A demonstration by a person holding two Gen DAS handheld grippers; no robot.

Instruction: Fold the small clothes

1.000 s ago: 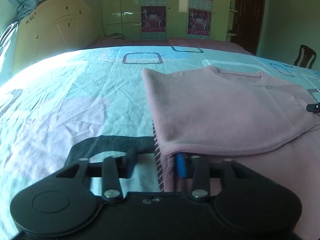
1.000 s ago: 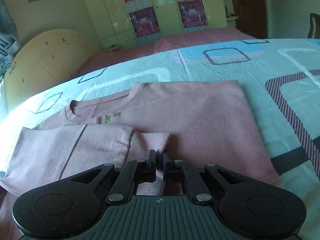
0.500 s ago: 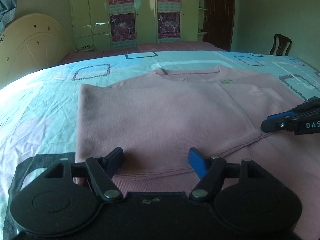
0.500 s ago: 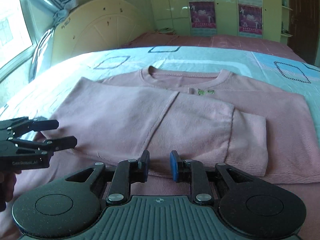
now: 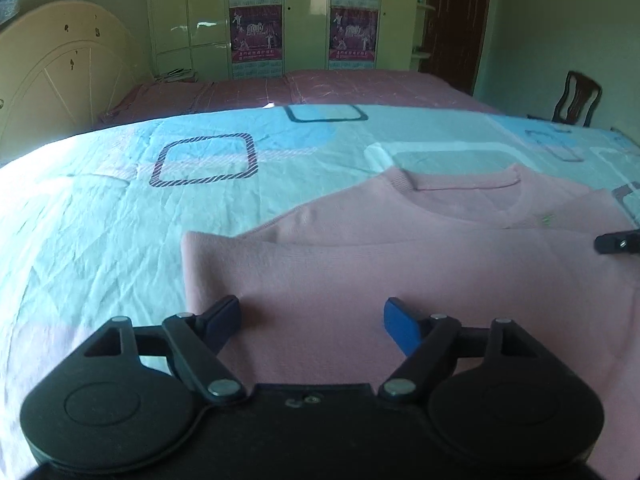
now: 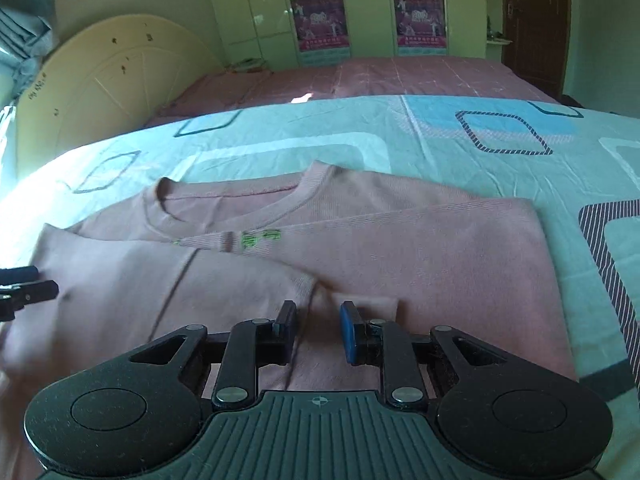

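Observation:
A pink sweater point(image 5: 400, 264) lies flat on the bed, both sides folded in over its front, its neckline point(image 5: 464, 184) at the far end. My left gripper point(image 5: 312, 320) is open and empty, low over the sweater's folded left side. In the right wrist view the sweater point(image 6: 420, 248) shows a folded sleeve with its cuff point(image 6: 366, 304) just ahead of my right gripper point(image 6: 318, 320), which is open and empty. The right gripper's tips show at the right edge of the left wrist view point(image 5: 618, 242). The left gripper's tips show at the left edge of the right wrist view point(image 6: 24, 288).
The bed has a light blue patterned sheet point(image 5: 120, 216) around the sweater. A cream headboard point(image 6: 104, 92) stands at the left, a second bed with a pink cover point(image 5: 320, 88) behind, wardrobes with posters point(image 5: 256, 12) at the back, a chair point(image 5: 576, 98) at the right.
Both grippers opened and let go of the sweater after folding it. Since half a second ago both have drawn apart, and the right jaws have widened.

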